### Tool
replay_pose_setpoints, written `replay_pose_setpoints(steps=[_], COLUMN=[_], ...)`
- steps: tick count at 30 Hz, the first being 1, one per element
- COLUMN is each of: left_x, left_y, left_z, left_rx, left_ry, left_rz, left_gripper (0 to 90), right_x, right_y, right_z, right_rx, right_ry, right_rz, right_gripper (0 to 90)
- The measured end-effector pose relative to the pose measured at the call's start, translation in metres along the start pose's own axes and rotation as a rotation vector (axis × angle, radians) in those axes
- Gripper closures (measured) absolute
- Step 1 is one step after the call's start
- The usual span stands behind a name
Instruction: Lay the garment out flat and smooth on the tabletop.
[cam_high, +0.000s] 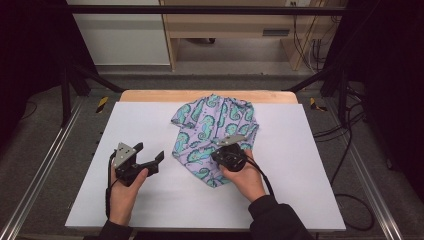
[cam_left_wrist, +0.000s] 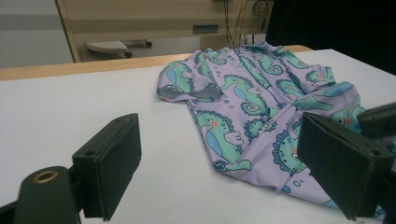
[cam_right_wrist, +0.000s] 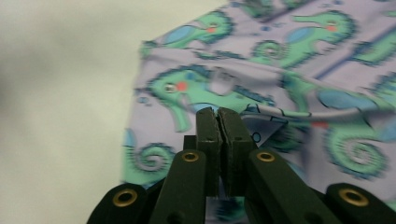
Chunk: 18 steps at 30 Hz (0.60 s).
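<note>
We see a crumpled shirt (cam_high: 215, 135) on the bench (cam_high: 150, 200), unfolded; our left hand-held gripper (cam_high: 148, 156) gapes beside it, the right hand-held gripper (cam_right_wrist: 218, 122) pressed closed over it.

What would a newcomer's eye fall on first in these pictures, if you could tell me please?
First, the lilac garment printed with green seahorses, lying crumpled at the middle of the white table, towards its far edge. Next, the two black hand-held grippers at its near side: the right gripper, jaws together, is over the cloth's near edge, while the left gripper is over bare table with its jaws wide apart.
</note>
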<state>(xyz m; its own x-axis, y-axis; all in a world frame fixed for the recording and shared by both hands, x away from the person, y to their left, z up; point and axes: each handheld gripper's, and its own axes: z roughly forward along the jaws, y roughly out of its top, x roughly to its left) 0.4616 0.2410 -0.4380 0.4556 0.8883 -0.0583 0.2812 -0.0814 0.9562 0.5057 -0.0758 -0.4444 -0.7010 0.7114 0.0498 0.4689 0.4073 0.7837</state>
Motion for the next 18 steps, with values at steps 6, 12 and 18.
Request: replay_pose_setpoints(steps=[6,12,18], left_x=[0.001,0.003,0.005], left_y=[0.002,0.003,0.004], left_z=[-0.002,-0.004,-0.006], left_rx=[-0.001,0.001,0.004], left_ry=[0.004,0.004,0.009], left_rz=[-0.002,-0.005,-0.011], left_gripper=[14.0,14.1,14.1], right_x=[0.041,0.074,0.093], right_y=[-0.004,-0.022,-0.035], right_z=[0.009,0.01,0.007], right_rx=[0.028,0.07,0.071], right_ry=[0.082,0.141,0.192], right_rz=[-0.087,-0.141,-0.142], right_gripper=[87.6,87.6,87.4])
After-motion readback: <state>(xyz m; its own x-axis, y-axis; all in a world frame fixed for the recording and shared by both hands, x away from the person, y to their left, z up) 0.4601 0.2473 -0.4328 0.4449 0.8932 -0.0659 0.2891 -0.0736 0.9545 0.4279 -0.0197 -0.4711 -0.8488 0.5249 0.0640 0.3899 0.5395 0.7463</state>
